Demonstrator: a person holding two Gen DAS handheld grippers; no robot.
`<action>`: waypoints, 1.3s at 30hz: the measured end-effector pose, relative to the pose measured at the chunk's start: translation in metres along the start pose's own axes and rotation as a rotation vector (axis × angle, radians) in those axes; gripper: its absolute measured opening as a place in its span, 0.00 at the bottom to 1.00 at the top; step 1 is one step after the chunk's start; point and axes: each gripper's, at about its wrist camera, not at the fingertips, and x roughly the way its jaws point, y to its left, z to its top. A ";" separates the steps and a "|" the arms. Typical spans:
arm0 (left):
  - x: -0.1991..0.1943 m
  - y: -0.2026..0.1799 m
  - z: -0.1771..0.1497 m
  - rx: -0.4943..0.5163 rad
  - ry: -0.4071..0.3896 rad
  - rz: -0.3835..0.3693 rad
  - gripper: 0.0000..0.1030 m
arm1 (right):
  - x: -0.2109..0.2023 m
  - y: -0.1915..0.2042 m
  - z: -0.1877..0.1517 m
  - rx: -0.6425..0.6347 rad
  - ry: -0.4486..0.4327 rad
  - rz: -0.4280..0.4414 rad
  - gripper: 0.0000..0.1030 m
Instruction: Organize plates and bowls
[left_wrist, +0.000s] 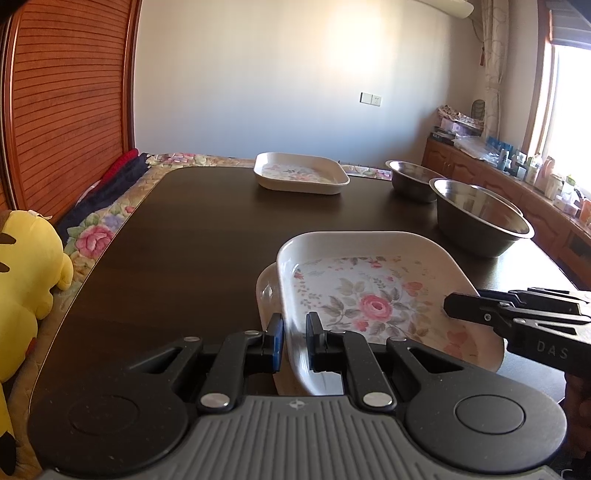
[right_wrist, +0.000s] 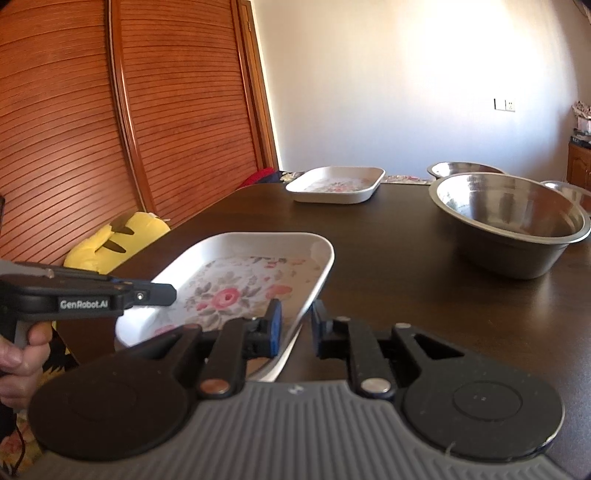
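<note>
Lower centre of both views: left gripper (left_wrist: 294, 328) and right gripper (right_wrist: 296, 321) each pinch opposite rims of 1 floral plate (left_wrist: 369, 295), raised tilted above the table (left_wrist: 184, 240), apparently for stacking.

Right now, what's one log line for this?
left hand-held gripper: straddling floral plate rim | right hand-held gripper: straddling opposite rim | plate: tilted

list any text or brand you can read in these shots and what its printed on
"GenRobot.AI": on the side of the left gripper, right wrist view.
"DAS": partial, cut off, on the side of the right gripper, left wrist view.
Labels on the bottles and boxes along the window counter: too small to read.
</note>
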 end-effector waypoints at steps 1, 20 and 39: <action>0.000 0.000 0.000 -0.001 0.000 0.002 0.13 | 0.000 0.001 -0.001 -0.008 -0.002 -0.002 0.19; -0.004 0.017 0.001 -0.048 -0.018 0.028 0.17 | -0.002 0.002 0.003 -0.023 -0.020 0.001 0.16; 0.011 0.022 0.031 -0.002 -0.015 0.009 0.19 | -0.002 -0.010 0.043 -0.078 -0.047 0.000 0.16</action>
